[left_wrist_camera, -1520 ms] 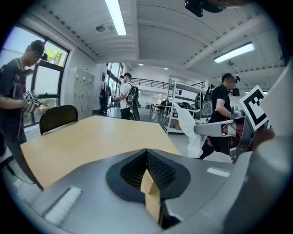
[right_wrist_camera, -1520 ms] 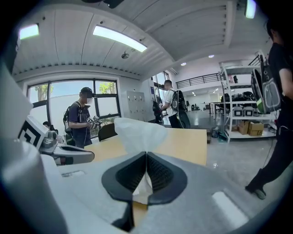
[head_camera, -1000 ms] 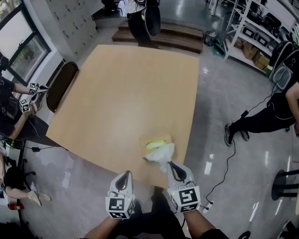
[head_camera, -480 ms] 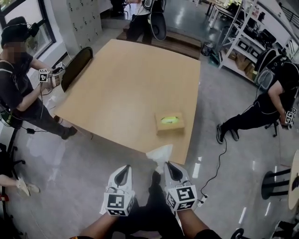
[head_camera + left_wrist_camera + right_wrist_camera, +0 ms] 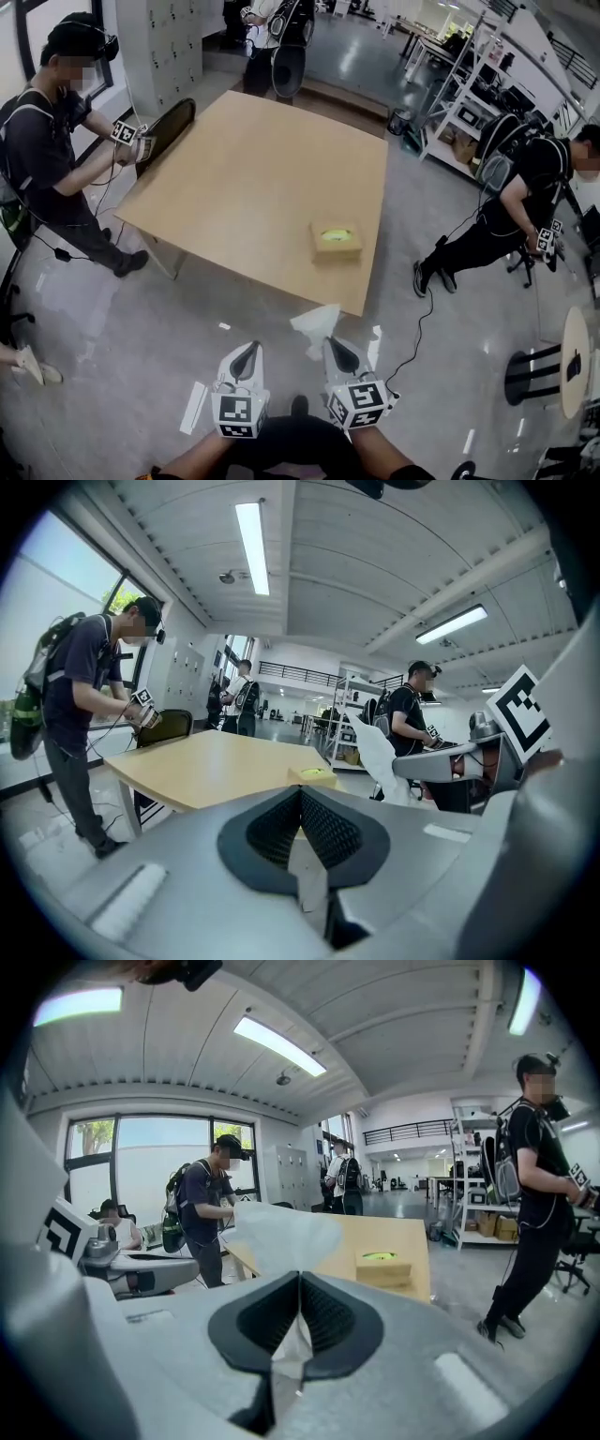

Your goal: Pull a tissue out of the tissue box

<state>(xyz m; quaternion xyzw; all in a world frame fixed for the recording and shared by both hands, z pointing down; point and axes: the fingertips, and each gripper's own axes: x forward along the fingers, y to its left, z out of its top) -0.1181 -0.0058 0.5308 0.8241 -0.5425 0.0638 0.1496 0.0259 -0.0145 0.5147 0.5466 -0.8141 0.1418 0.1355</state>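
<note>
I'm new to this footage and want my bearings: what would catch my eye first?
A crumpled white tissue, pinched in the right tongs above the grey floor. Beyond it, a tan cardboard tissue box with a yellow-green opening sits near the near-right corner of the light wooden table.

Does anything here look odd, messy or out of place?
Nothing looks spilled or damaged. The one odd sight: a tissue, pinched in the right gripper, hangs over the floor, well apart from the tissue box, which sits near the edge of the table.
</note>
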